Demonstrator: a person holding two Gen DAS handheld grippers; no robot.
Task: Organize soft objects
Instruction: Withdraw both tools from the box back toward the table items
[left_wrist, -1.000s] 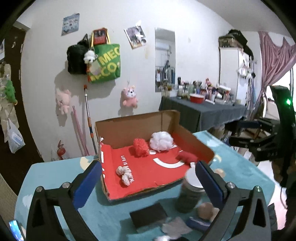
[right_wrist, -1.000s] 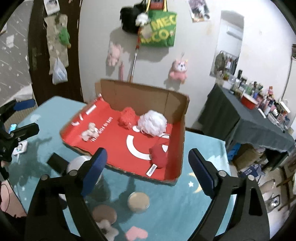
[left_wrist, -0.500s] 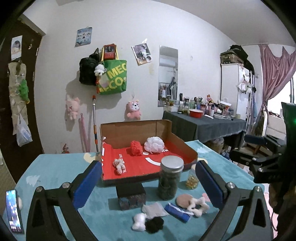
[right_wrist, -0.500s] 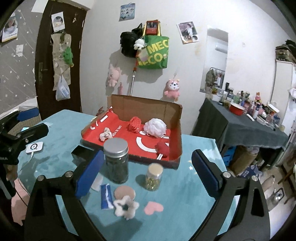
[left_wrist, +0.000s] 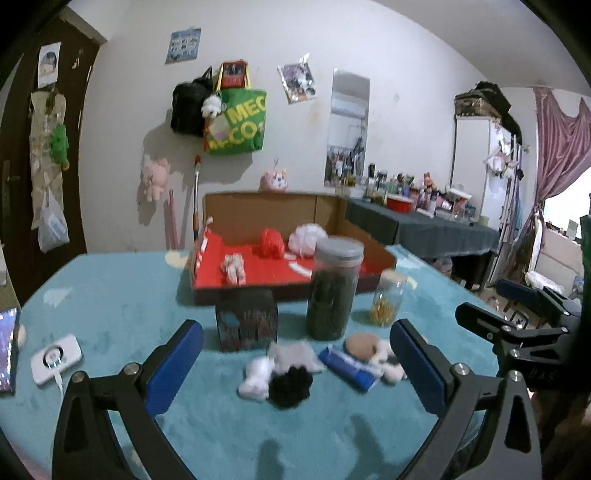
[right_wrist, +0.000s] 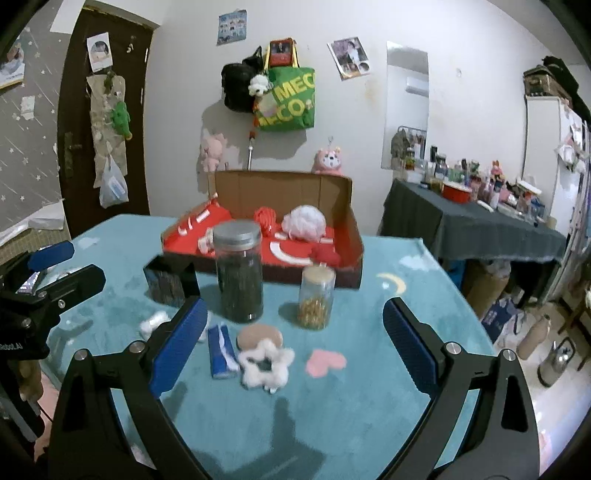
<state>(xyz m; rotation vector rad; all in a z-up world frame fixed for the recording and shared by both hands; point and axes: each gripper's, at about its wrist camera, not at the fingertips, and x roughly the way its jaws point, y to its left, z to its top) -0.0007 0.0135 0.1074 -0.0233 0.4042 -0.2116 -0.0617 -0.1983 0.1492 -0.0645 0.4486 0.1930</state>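
A cardboard box with a red lining (left_wrist: 258, 271) (right_wrist: 343, 236) stands on the teal table. In it lie a white pouf (right_wrist: 303, 222), a red pouf (left_wrist: 272, 242) and a small cream toy (left_wrist: 233, 267). On the table in front lie a white fluffy star scrunchie (right_wrist: 264, 363), a black pompom (left_wrist: 290, 384), a white soft piece (left_wrist: 256, 376), a grey cloth (left_wrist: 295, 354) and a pink heart (right_wrist: 327, 362). My left gripper (left_wrist: 295, 365) is open just above the black pompom. My right gripper (right_wrist: 291, 343) is open above the scrunchie.
A tall dark-filled jar (right_wrist: 239, 271), a small jar of yellow bits (right_wrist: 317, 297), a dark printed box (left_wrist: 246, 321), a blue packet (right_wrist: 221, 349) and a tan disc (right_wrist: 259, 334) stand among the soft things. A white device (left_wrist: 56, 362) and a phone (left_wrist: 7, 349) lie at left.
Both grippers have drawn back from the box and dropped low toward the table's near side. The jars and loose soft things came into view. Both stay open.
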